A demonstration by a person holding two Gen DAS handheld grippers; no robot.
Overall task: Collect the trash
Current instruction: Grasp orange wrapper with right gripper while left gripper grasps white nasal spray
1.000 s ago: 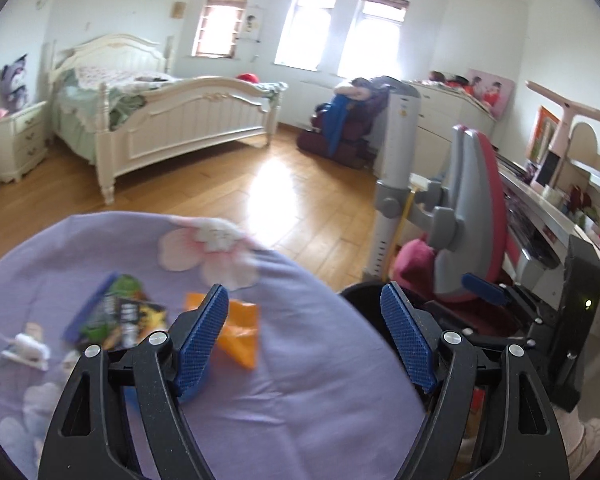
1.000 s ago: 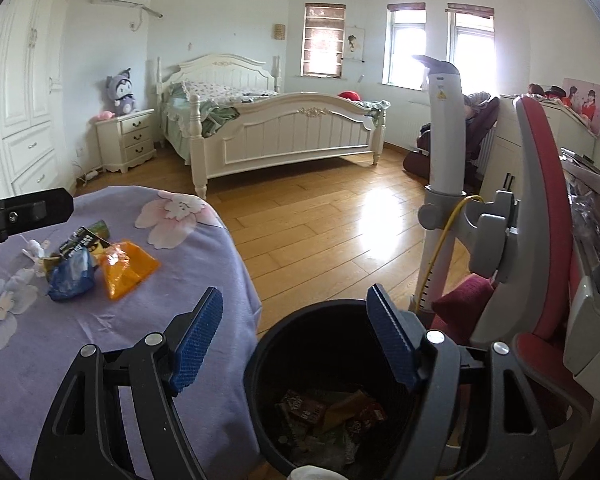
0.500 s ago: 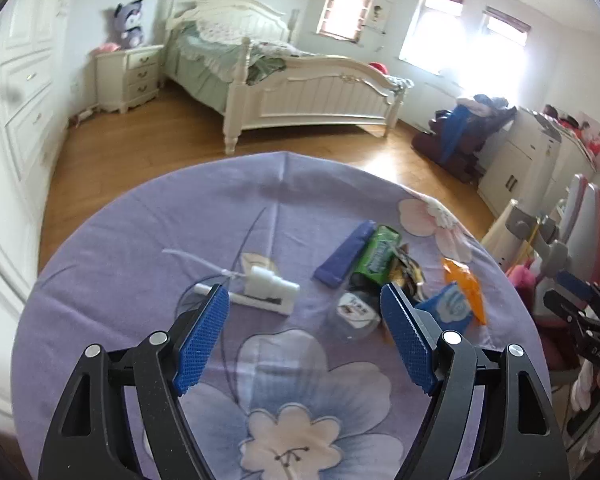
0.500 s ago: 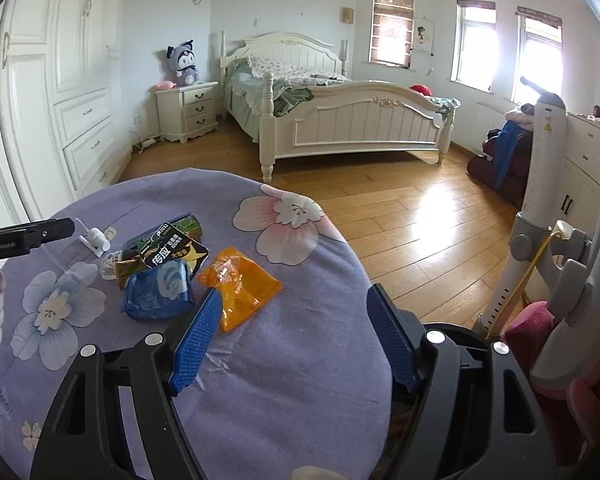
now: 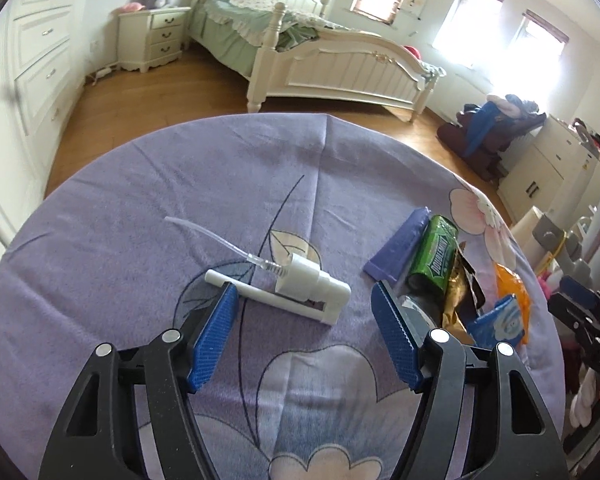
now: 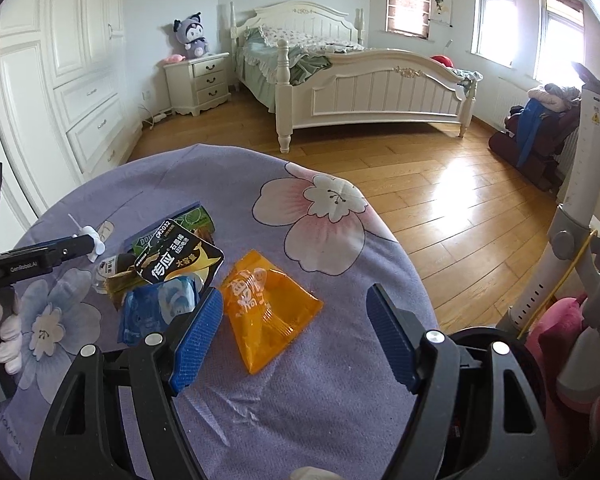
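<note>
Left wrist view: the left claw hangs over the round purple floral surface, its blue pads spread wide and holding nothing. Between and just beyond the fingertips lies a white pump sprayer head with its clear tube curving toward the surface's far left edge. Toward the right edge the trash is bunched together: a purple wrapper, touching it a green gum pack, then a gold and dark foil wrapper, a blue packet and an orange pouch nearest the rim. The right claw's black body shows past that right edge.

Right wrist view: the right claw is also spread open and empty, low over the surface's near right part. The orange pouch lies flat between its pads, closer to the left pad. Just left of it sit the blue packet and a black battery card, overlapping the green gum pack. The left claw reaches in from the left edge beside the sprayer head. A black bin stands below the surface's right edge, mostly hidden by the claw.
</note>
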